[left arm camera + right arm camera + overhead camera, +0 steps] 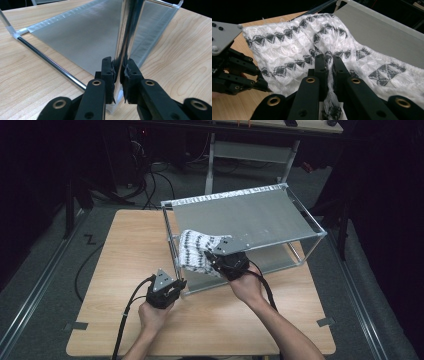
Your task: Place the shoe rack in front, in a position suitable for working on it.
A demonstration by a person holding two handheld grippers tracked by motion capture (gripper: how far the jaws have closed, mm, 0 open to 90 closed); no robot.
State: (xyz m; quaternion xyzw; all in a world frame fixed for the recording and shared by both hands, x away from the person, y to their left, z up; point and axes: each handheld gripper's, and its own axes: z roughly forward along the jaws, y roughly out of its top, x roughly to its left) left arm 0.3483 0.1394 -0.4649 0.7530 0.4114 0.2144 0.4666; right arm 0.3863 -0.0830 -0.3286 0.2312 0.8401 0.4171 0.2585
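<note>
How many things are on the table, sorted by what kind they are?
Metal rack: 1
White and grey patterned cloth: 1
Black grippers: 2, the left gripper clamped on a rack post, the right gripper pinching the cloth
Total: 4

table: my light wooden table (125, 265) | floor: grey carpet (45, 255), black cables (155, 182) behind my table | back: second table's metal legs (210, 165)
</note>
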